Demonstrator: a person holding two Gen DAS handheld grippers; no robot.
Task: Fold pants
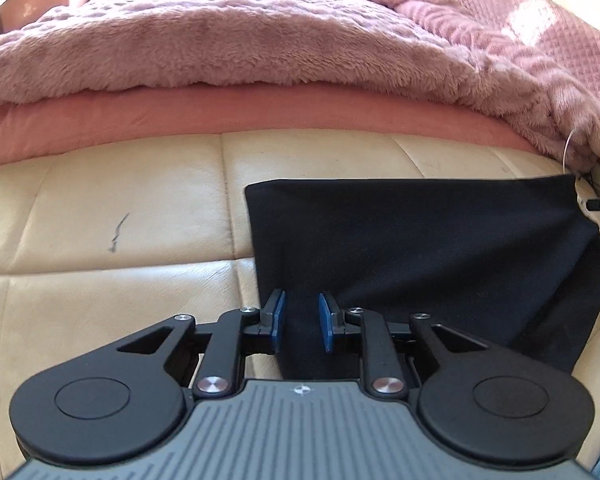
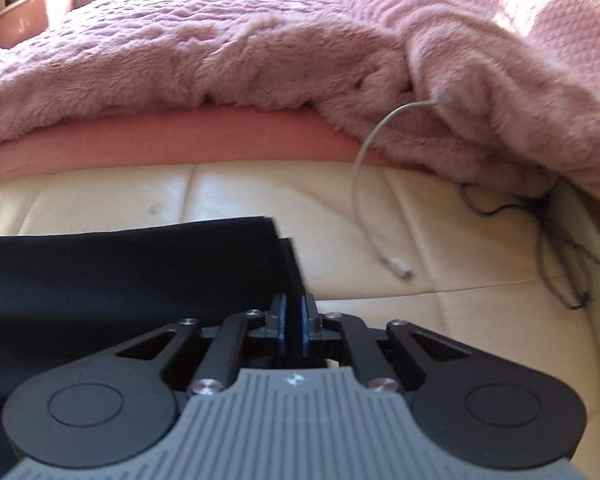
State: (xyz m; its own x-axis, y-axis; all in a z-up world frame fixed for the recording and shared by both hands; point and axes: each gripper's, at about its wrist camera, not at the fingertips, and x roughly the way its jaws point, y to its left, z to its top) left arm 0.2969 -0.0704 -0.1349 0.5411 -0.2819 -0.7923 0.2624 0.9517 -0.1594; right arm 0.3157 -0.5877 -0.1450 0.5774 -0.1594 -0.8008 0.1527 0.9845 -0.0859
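Pants: black pants (image 1: pixel 420 240), folded into a flat dark panel, lie on the cream leather bed frame (image 1: pixel 120 208) at the foot of the bed, its near edge toward the cameras.
Pants, right side: in the right wrist view the pants (image 2: pixel 120 264) show two stacked layers at their right edge.
Left hand-held gripper: the left hand-held gripper (image 1: pixel 301 322) stands over the pants' left near corner, blue pads parted a little way, a strip of black cloth running between them; whether the pads press on it cannot be told.
Right hand-held gripper: the right hand-held gripper (image 2: pixel 293 326) sits at the pants' right near corner, pads almost together with a thin edge of dark cloth pinched between them.
Bedding: a fluffy pink blanket (image 1: pixel 220 48) overhangs a pink mattress edge (image 1: pixel 220 112) beyond the pants.
Cable: a white cable (image 2: pixel 364 184) trails from the blanket onto the bed frame, right of the pants, apart from them.
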